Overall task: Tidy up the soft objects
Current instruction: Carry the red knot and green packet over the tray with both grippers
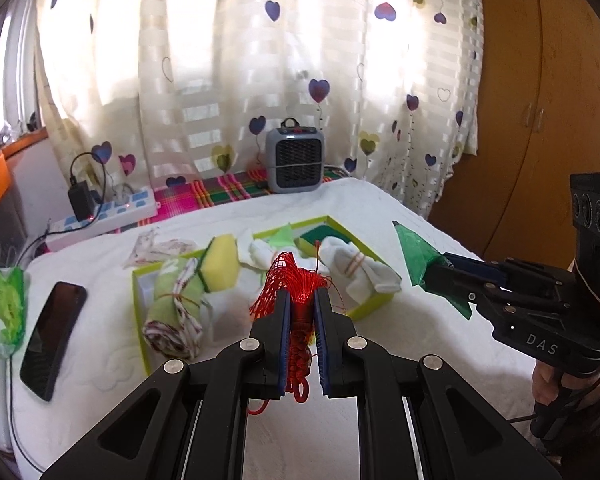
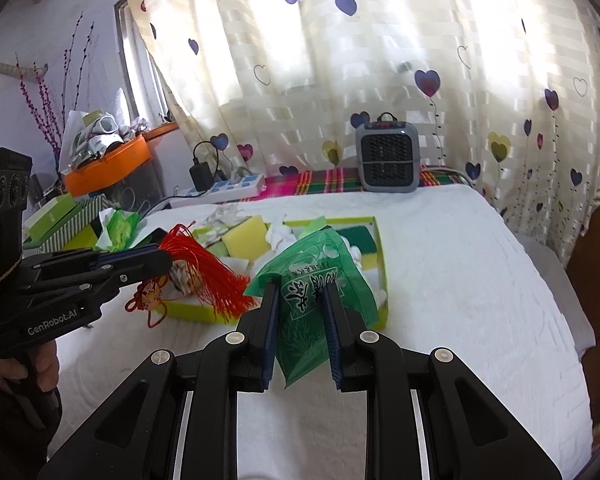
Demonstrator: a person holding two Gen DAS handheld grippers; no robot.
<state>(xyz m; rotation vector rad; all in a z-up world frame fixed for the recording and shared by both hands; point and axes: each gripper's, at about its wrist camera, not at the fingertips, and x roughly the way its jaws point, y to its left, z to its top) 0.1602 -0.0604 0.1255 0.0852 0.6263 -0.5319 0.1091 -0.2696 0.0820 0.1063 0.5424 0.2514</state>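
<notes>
My left gripper is shut on a red knotted tassel, held above the white cloth in front of the lime-green tray. From the right wrist view the same tassel hangs from the left gripper. My right gripper is shut on a green plastic packet with printed characters; in the left wrist view that packet sticks out of the right gripper. The tray holds yellow sponges, white socks, a rolled cloth and a green scouring pad.
A black phone lies left of the tray. A grey heater and a power strip stand at the back by the heart-print curtain. Green wrapping sits at the left edge. A wooden wardrobe is on the right.
</notes>
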